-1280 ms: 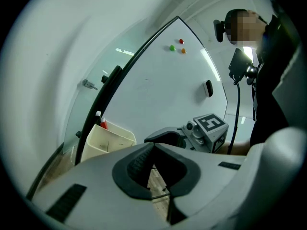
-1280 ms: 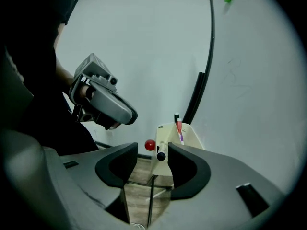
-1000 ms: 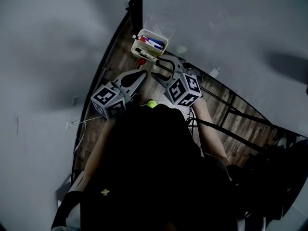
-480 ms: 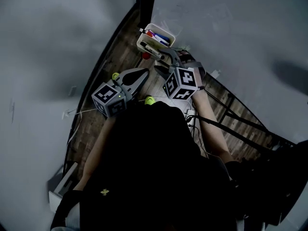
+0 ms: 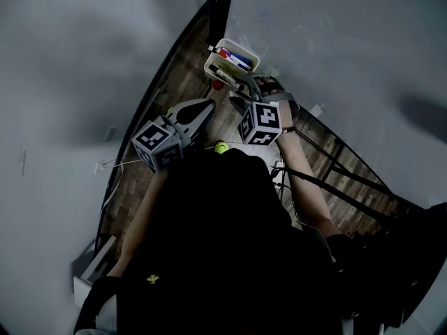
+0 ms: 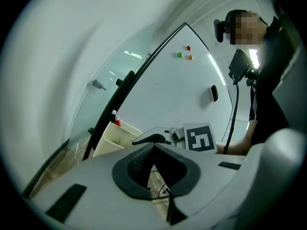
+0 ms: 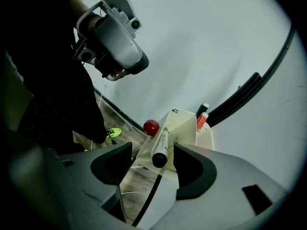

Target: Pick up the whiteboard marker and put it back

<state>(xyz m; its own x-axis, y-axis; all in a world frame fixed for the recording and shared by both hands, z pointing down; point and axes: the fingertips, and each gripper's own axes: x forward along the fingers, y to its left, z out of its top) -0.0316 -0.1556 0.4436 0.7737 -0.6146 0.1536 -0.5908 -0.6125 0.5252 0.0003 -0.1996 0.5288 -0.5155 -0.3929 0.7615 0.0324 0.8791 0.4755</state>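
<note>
We look steeply down from the head, over a dark torso (image 5: 216,243), onto the left claw (image 5: 208,107), the right claw (image 5: 236,93) and the cream tray (image 5: 211,56) beyond them. Our two claw cameras ride just behind their own jaws, close to the tray, which all three views share; each also catches the other claw.

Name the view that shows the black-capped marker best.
Right gripper view: the marker sits large between the open right claw's jaws, cap and barrel clear. Head view shows only a dark sliver across the bin. Left gripper view shows the bin, not this marker.
</note>
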